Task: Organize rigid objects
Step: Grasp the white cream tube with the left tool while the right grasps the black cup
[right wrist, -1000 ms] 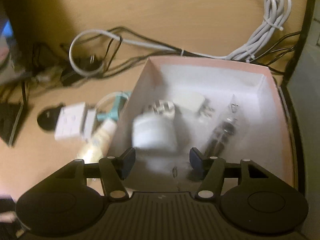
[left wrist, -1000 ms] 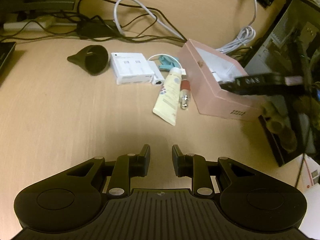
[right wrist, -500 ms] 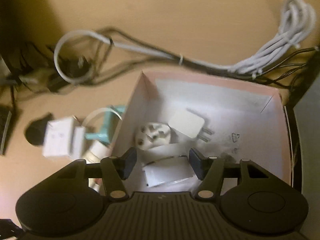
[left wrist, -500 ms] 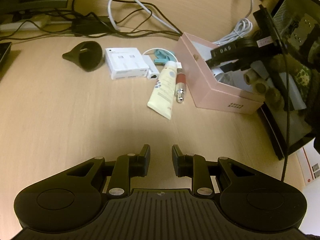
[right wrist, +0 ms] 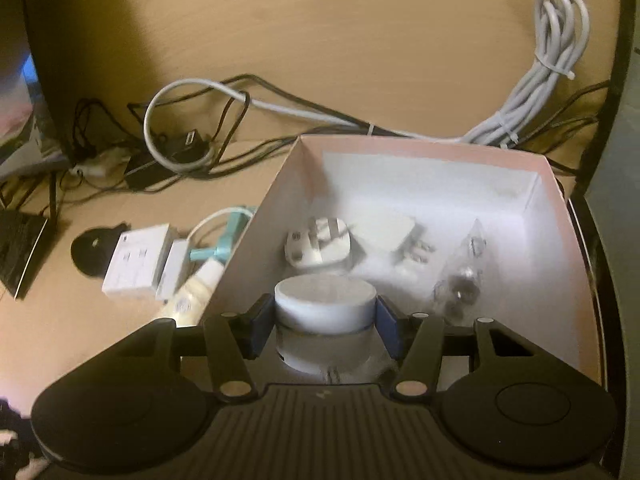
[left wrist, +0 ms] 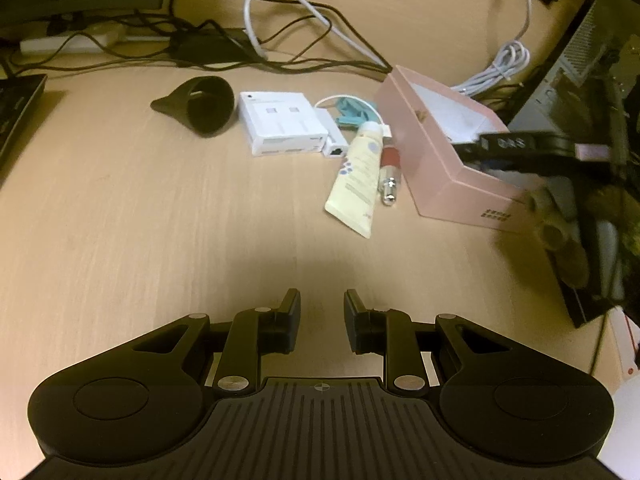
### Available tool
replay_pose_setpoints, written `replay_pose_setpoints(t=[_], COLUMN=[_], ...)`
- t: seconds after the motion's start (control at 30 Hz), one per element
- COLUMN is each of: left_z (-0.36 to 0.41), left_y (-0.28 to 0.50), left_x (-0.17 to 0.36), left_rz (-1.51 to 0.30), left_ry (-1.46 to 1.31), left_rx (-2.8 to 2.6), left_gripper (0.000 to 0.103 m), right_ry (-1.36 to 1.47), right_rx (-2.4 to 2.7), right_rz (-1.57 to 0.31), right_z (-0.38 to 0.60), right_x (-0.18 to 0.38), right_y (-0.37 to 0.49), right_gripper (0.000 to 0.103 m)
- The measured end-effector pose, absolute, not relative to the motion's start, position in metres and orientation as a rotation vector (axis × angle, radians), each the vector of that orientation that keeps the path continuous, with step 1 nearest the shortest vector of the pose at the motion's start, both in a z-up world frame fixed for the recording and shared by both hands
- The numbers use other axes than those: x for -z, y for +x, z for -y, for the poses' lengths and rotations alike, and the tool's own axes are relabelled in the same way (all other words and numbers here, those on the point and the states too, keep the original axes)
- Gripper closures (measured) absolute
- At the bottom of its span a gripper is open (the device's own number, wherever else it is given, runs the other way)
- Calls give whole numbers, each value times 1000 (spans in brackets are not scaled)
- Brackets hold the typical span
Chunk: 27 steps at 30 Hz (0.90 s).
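The pink box [right wrist: 256, 240] stands open on the wooden desk [left wrist: 160, 220], and its left wall rises just beside the small things that lie outside it: a cream tube [left wrist: 356, 184], a small red and silver stick [left wrist: 389, 172] touching the tube's side, a white flat carton [left wrist: 280, 128] and a black funnel-shaped piece [left wrist: 200, 106]. Behind the box a tangle of black and white cables [right wrist: 208, 128] runs along the far edge of the desk, and a tied grey cable bundle [right wrist: 548, 68] lies near the box's far right corner. In front of the left gripper [left wrist: 322, 320] the desk is bare, so there is free room there. Its jaws stand with a narrow gap and nothing is between them; it hangs over the bare desk, tilted downward. The right gripper [right wrist: 325, 320] is inside the box, near its front left corner, pointing steeply down. Its blue pads [right wrist: 260, 326] are on both sides of a white round jar [right wrist: 324, 312] and press on its sides. Deeper in the box lie a white three-pin plug [right wrist: 316, 246], a white charger [right wrist: 390, 236] and a clear packet with small metal parts [right wrist: 460, 280], near the jar but apart from it.
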<state>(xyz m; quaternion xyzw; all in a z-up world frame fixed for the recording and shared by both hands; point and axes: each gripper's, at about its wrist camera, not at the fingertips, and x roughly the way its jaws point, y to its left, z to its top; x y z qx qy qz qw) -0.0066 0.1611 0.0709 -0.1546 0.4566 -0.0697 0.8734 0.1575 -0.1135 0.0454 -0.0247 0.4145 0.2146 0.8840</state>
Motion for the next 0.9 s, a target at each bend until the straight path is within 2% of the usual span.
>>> replay_pose_setpoints(t=[0.17,0.3,0.4,0.7,0.77,0.9], left_z=[-157,-153,-148,-114,-108,-98], left_y=[8,30,53,129,136,144], left_x=[-75,-84,-92,-82,-75,-65], left_rz=[-943,-906,-877,-965,-989,-1008], left_ry=[-298,-280,-264,-125,-104,-64], left_rx=[160,164,178,202,219,212], left_gripper=[77,77,77,77,66,67], right_ry=[-51,-57,-90,-78,-96,-137], right_rx=[-412,-372,-363,-327,-326,-321], right_rz=[-813,-699,-651,-724,-744,-748], right_z=[128,141,148,148,145,138], right_x=[-60,-83,-92,-62,-54,-46], right_y=[131,84,49,-12,-20,-34], right_gripper=[48,40,39,39,39,39])
